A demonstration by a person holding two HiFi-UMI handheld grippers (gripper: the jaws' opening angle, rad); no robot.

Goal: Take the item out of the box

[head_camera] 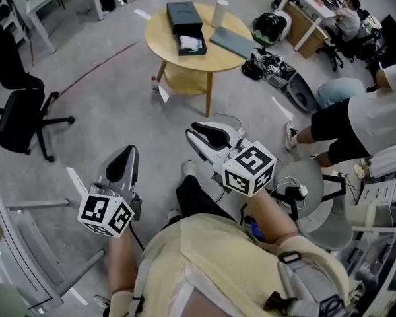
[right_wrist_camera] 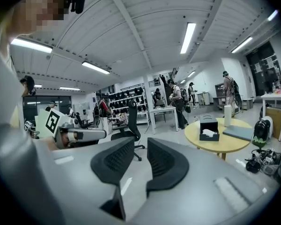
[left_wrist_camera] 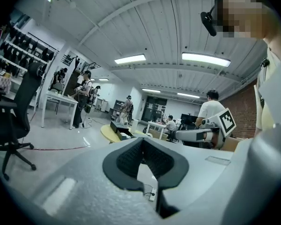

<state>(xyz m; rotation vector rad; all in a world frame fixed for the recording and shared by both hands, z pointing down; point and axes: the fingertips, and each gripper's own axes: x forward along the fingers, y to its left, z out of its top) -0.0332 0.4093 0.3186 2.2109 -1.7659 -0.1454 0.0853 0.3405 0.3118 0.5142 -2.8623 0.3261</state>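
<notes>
A black box (head_camera: 191, 47) lies open on the round yellow table (head_camera: 178, 68), well ahead of me, with a white item (head_camera: 190, 42) inside it and its black lid (head_camera: 183, 15) just behind. The right gripper view shows the same box (right_wrist_camera: 209, 127) and white item (right_wrist_camera: 208, 133) at the far right. My left gripper (head_camera: 124, 156) hangs low on the left, far short of the table, jaws together and empty (left_wrist_camera: 143, 144). The right gripper (head_camera: 193, 133) points toward the table with a gap between its pads and nothing in it (right_wrist_camera: 140, 146).
On the table also stand a white cylinder (head_camera: 220, 12) and a flat grey pad (head_camera: 232, 41). A small bottle (head_camera: 154, 83) stands by the table leg. A black office chair (head_camera: 16, 111) is at left, bags and gear (head_camera: 270, 26) at right, where people sit (head_camera: 363, 117).
</notes>
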